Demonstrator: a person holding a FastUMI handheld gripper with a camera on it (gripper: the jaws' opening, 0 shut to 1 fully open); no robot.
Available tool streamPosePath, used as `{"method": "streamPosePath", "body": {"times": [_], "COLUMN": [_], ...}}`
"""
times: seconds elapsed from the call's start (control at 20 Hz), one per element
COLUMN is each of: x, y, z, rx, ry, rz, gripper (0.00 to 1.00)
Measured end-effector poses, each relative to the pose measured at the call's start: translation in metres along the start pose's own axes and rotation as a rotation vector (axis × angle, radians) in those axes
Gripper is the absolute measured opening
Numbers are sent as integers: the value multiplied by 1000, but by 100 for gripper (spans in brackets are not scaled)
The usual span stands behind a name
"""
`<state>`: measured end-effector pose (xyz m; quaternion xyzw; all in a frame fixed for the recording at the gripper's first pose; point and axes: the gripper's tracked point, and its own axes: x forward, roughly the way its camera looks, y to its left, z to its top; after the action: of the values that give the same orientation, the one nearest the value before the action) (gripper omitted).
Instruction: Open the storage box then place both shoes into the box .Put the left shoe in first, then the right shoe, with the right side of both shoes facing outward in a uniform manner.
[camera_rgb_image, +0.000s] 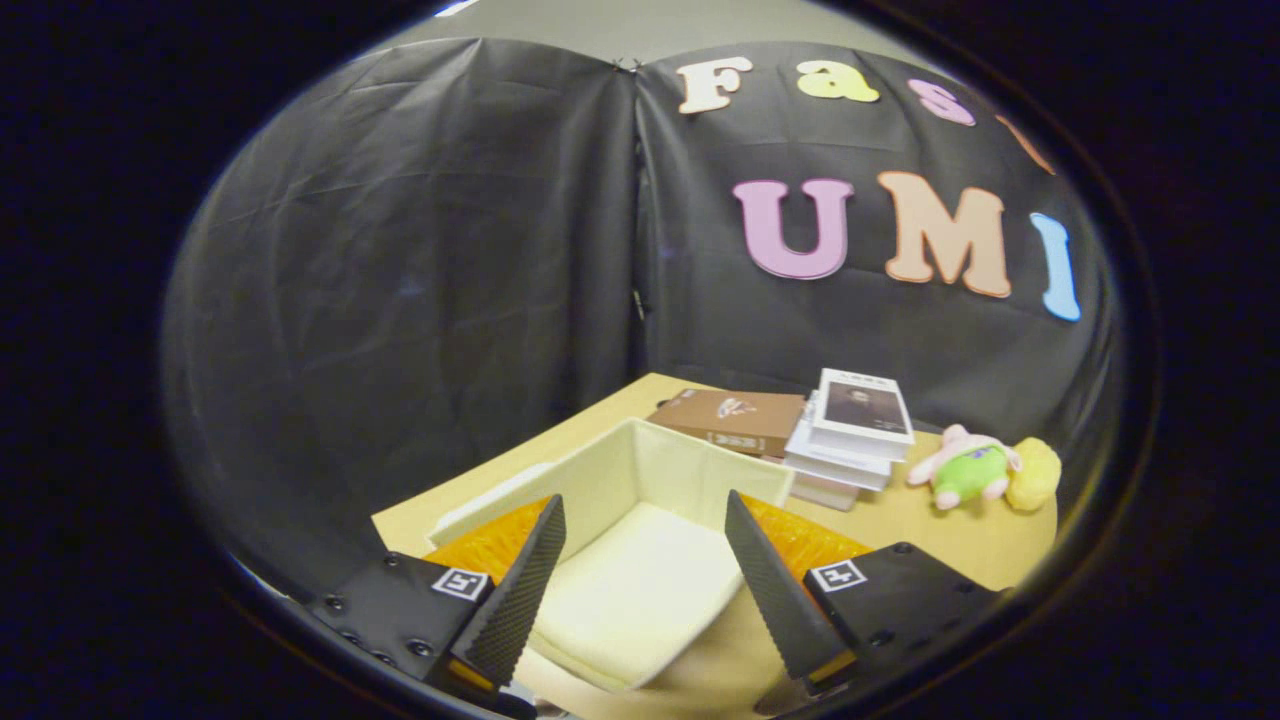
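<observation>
A cream fabric storage box stands open on the tan table, its pale inner floor bare between and just ahead of my fingers. My gripper hangs above the box's near side, open, with nothing between its two black ribbed fingers. Orange surfaces show beside each finger, at the box's left and right; I cannot tell what they are.
Beyond the box lie a brown book and a stack of white books. A green and pink plush toy lies to their right on the table. Black cloth walls close in behind and to the left.
</observation>
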<state>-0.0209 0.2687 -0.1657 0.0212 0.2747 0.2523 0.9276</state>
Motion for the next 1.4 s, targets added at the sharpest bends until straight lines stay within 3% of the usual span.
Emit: {"method": "streamPosePath", "body": {"times": [0.3, 0.55, 1.2, 1.4], "x": [-32, -52, -57, -46], "y": [-93, -148, -193, -198], "z": [-24, -67, -206, -221], "rx": [47, 64, 268, 325], "ry": [36, 116, 402, 440], "rz": [-151, -216, -227, -240], "gripper": [100, 100, 99, 83]}}
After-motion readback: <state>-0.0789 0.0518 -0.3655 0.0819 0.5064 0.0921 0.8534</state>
